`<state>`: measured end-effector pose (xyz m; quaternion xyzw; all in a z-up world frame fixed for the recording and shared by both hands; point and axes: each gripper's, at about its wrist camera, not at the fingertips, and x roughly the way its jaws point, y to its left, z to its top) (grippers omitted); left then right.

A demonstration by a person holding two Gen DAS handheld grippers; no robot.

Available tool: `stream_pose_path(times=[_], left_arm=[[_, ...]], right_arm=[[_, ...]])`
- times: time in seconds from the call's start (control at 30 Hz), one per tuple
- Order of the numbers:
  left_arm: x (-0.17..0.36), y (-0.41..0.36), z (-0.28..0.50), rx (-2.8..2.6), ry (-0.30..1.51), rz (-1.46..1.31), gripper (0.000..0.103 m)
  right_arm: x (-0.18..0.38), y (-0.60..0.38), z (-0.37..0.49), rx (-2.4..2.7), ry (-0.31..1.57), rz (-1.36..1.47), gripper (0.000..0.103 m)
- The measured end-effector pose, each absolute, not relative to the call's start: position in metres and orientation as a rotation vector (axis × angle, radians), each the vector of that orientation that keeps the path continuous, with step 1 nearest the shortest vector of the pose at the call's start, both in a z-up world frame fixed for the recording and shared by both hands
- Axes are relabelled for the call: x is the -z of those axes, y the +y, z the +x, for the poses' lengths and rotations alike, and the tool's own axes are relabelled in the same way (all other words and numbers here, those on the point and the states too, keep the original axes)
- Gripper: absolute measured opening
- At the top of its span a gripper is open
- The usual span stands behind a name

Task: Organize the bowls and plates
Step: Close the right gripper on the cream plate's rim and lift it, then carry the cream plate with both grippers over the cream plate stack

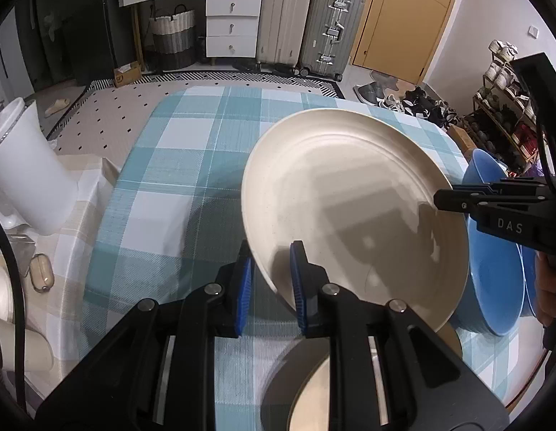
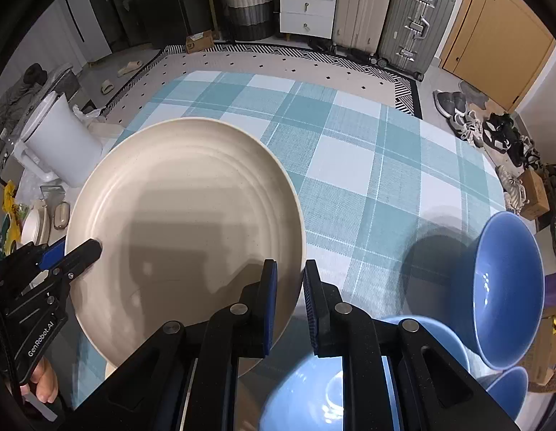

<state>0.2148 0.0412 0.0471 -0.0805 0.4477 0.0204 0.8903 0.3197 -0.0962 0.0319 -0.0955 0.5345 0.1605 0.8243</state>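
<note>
The cream plate [image 1: 353, 212] hangs tilted above the checked worktop [image 1: 177, 165], held by its rim on opposite sides — another cream plate [image 1: 310, 398] lies directly beneath, blue bowls [image 2: 508, 294] to the right. Left tongs [image 1: 270, 280] and right tongs [image 2: 290, 298] — each narrowly parted, pads closed on the rim.

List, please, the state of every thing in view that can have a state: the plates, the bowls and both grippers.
Cream plate: lifted, tilted, gripped at two opposite rims.
Left gripper: shut on the cream plate's near rim.
Right gripper: shut on the plate's rim.
Second cream plate: lies flat on the checked tablecloth, under the lifted plate.
Blue bowl: tipped on its side.
Other blue bowls: upright below the right gripper.
</note>
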Motion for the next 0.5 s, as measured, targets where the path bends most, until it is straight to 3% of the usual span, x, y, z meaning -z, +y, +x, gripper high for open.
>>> stream_pose_path(times=[0.5], left_arm=[[-0.083,0.025,0.165,-0.009,0.886,-0.144,0.017]], right_arm=[[-0.062,-0.108,0.270,-0.346,1.074,-0.186,0.015]])
